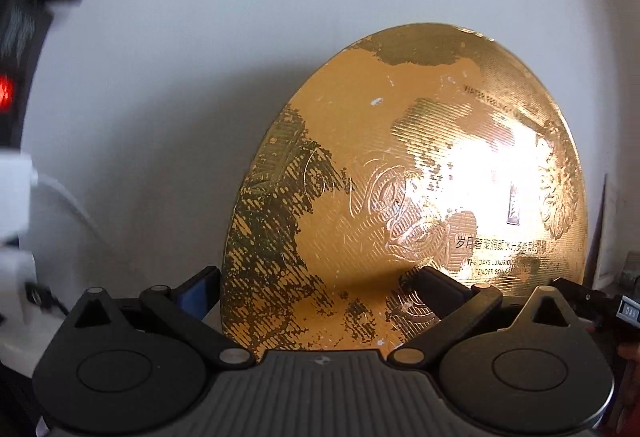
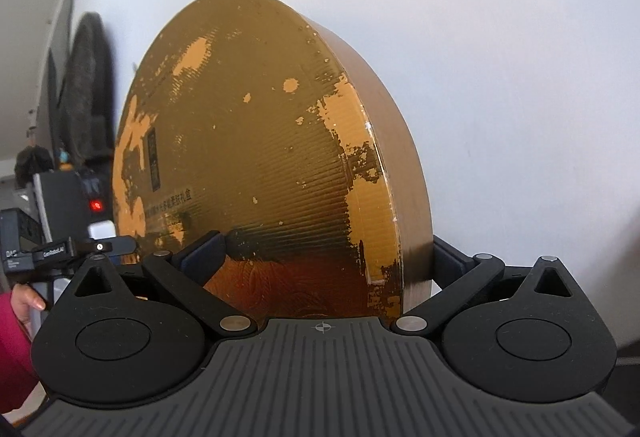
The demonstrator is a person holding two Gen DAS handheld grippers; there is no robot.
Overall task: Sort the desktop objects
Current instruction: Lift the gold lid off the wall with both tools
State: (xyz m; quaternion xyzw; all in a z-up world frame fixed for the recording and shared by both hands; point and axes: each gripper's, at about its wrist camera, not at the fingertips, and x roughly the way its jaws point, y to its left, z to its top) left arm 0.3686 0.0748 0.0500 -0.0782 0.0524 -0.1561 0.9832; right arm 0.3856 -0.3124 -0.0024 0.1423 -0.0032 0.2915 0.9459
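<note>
So the thing in play is a round gold gift box (image 2: 256, 141), a flat drum shape with worn foil and some printed text on its face. It's standing on edge, broad face toward the cameras, with the white wall (image 2: 500, 57) right behind it.

Both grippers are on this one box. The right gripper (image 2: 324, 257) has one finger (image 2: 204, 253) on the gold face and the other (image 2: 452, 257) behind the plain side band, so it's pinching the box across its thickness near the lower edge. Clamped on the box, as far as I can see.

The left gripper (image 1: 320, 289) is at the box (image 1: 400, 177) too: one finger (image 1: 200, 293) sits just off the box's left edge, the other (image 1: 444, 289) lies over the gold face. It looks like it straddles the edge, but I honestly can't tell if it's squeezing or just resting there. It shows in the right wrist view at the box's left edge (image 2: 104, 247), so the two grippers sit at opposite edges of the disc.

What matters for the next move, I'd guess: the box is directly ahead of both grippers, and its thin axis runs between the right gripper's fingers. With a tall disc held low down, it could tip if one side lets go early.
</note>
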